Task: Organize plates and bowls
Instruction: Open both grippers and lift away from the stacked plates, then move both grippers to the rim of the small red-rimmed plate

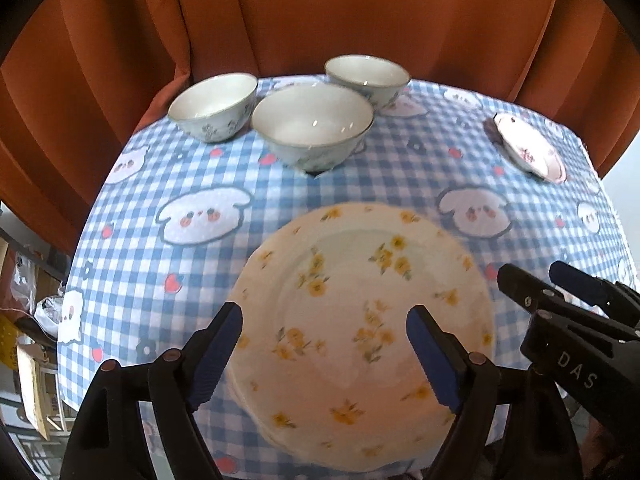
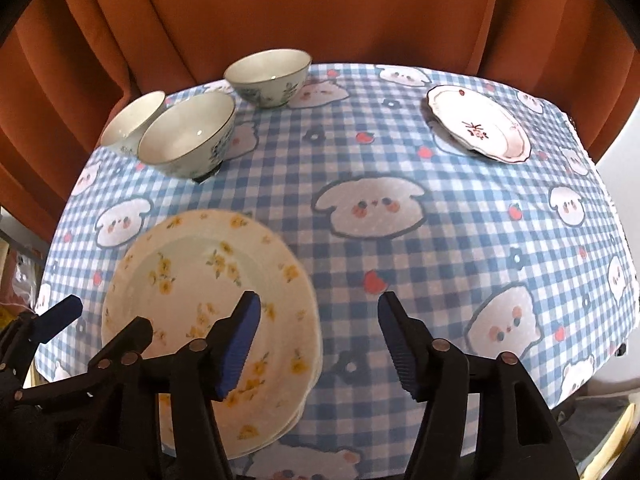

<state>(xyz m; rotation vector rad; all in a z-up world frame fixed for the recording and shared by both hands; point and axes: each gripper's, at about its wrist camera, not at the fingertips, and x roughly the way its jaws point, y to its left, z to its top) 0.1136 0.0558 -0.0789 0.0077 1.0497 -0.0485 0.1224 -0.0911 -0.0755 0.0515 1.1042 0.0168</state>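
Observation:
A stack of cream plates with yellow flowers (image 1: 340,272) (image 2: 188,264) lies on the near part of the blue checked tablecloth (image 2: 440,240). My left gripper (image 1: 325,314) hovers open above the stack, with nothing between its pads. My right gripper (image 2: 319,299) is open too; its left finger hangs over the stack's right rim and its right finger over bare cloth. Each gripper shows in the other's view: the right gripper (image 1: 530,270) and the left gripper (image 2: 106,316). Three white bowls (image 1: 312,120) (image 2: 186,138) stand grouped at the far left. A small white plate with a red motif (image 1: 528,148) (image 2: 478,124) sits at the far right.
An orange curtain (image 2: 320,12) hangs close behind the table's far edge. The cloth drops off at the left, right and near edges. Boxes and clutter (image 1: 36,328) lie on the floor to the left. Bare cloth stretches across the middle and right.

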